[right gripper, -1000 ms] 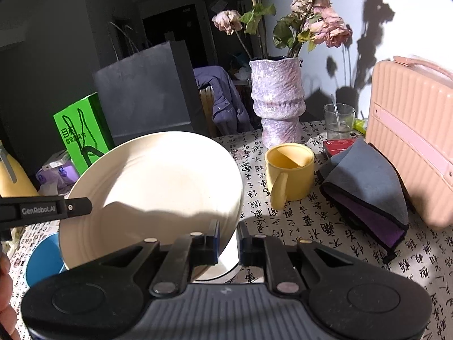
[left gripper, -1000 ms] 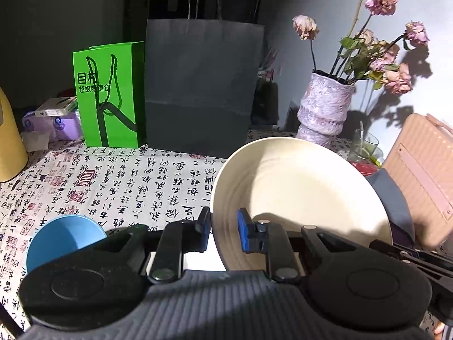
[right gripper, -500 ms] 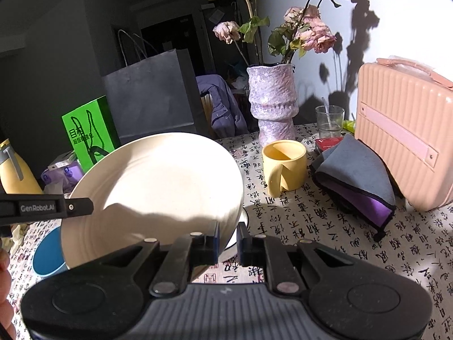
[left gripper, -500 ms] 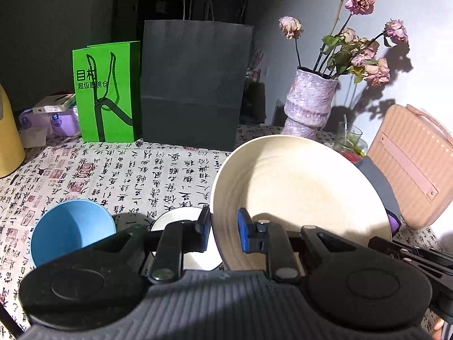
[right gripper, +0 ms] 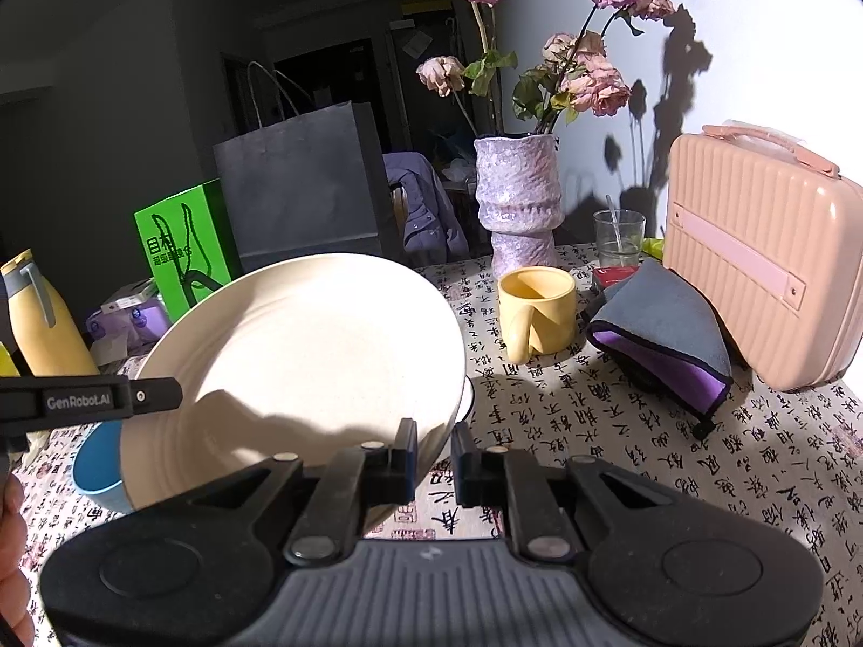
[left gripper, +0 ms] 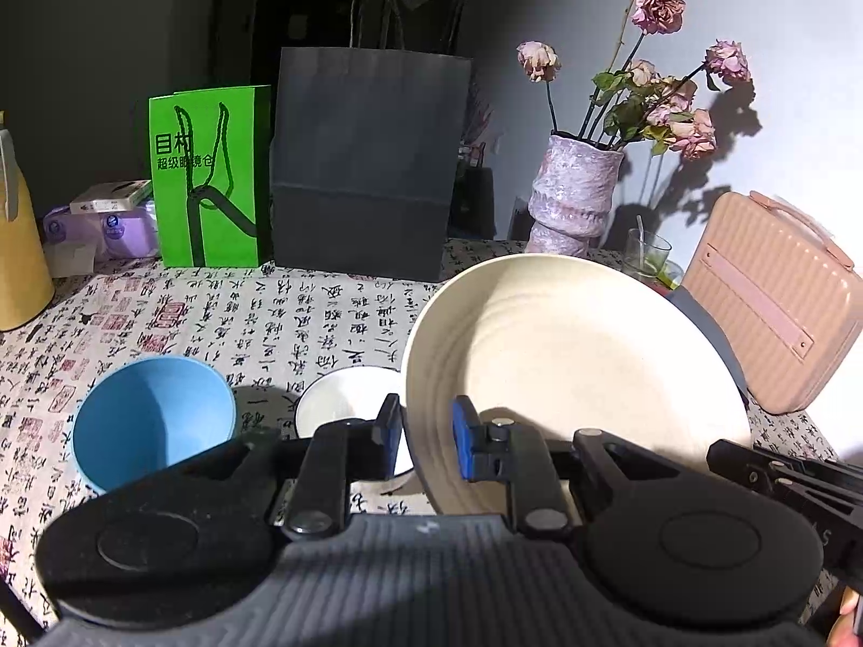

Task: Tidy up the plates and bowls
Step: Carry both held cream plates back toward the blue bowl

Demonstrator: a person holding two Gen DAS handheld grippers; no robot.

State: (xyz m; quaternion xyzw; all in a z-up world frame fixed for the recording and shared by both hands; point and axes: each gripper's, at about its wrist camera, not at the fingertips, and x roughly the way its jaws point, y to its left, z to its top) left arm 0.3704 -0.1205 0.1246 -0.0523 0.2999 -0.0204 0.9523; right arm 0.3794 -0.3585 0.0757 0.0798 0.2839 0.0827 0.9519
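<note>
Left wrist view: the left gripper [left gripper: 427, 434] pinches the big cream plate [left gripper: 577, 366] by its rim, at five o'clock from the black bag [left gripper: 367, 162]. A blue bowl [left gripper: 151, 418] sits at eight o'clock, with a white bowl [left gripper: 345, 404] beside it, partly behind the plate.

Right wrist view: the right gripper [right gripper: 433, 455] pinches the same plate [right gripper: 302, 356] at its other rim. A yellow mug [right gripper: 534, 310] stands at two o'clock from the plate.
</note>
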